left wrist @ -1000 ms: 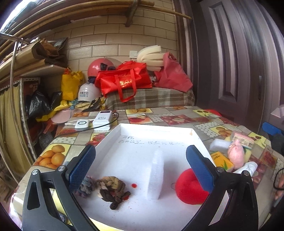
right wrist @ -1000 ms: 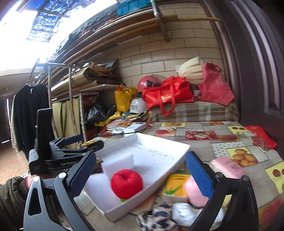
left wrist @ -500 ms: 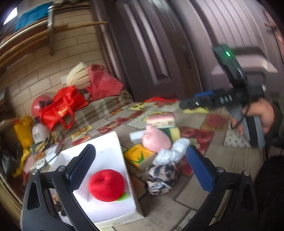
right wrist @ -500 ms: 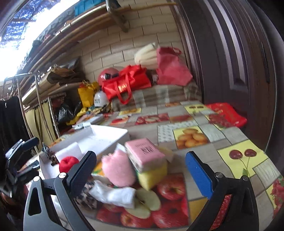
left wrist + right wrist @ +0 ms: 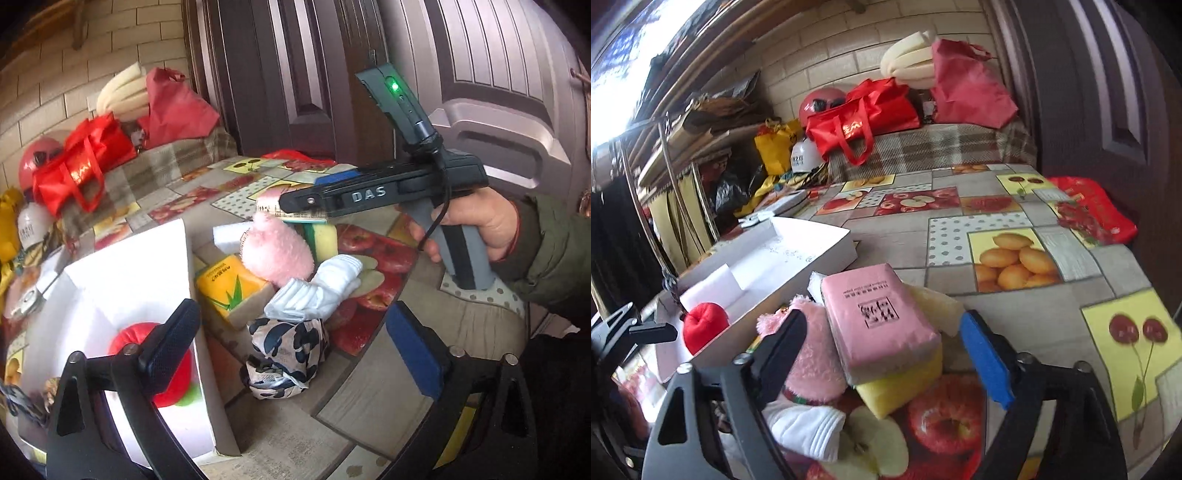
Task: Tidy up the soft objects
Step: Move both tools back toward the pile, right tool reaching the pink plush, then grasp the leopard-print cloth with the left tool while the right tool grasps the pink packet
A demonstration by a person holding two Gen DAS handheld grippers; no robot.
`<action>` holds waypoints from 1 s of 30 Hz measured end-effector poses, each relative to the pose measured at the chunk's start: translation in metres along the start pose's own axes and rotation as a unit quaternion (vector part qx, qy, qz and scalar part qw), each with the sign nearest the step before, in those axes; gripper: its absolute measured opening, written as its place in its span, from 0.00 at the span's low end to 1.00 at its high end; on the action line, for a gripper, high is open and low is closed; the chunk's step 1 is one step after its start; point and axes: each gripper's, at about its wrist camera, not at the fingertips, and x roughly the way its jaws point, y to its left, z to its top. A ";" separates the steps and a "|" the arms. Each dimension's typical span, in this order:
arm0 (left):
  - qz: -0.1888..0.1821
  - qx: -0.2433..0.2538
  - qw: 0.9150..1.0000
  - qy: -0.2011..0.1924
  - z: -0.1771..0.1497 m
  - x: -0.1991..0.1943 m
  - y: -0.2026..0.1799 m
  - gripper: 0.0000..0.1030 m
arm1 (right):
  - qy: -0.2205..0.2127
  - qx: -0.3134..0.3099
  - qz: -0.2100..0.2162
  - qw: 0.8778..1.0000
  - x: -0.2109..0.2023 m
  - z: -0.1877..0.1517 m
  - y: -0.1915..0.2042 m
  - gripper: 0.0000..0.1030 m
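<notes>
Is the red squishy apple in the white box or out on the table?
In. The red apple sits on the floor of the white box, inside its walls.

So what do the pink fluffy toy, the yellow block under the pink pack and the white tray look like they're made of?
Pink toy: plush fabric, going by its fuzzy, fibrous outline. Yellow block: probably sponge foam; matte, finely pored surface and soft rounded edges. White tray: looks like thin cardboard or foam board, with flat matte walls and crisp folded corners; which one can't be told.
</notes>
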 end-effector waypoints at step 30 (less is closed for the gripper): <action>0.042 0.032 0.992 0.116 -0.011 0.045 -0.012 0.40 | -0.089 0.053 0.001 0.995 -0.038 -0.005 -0.019 0.53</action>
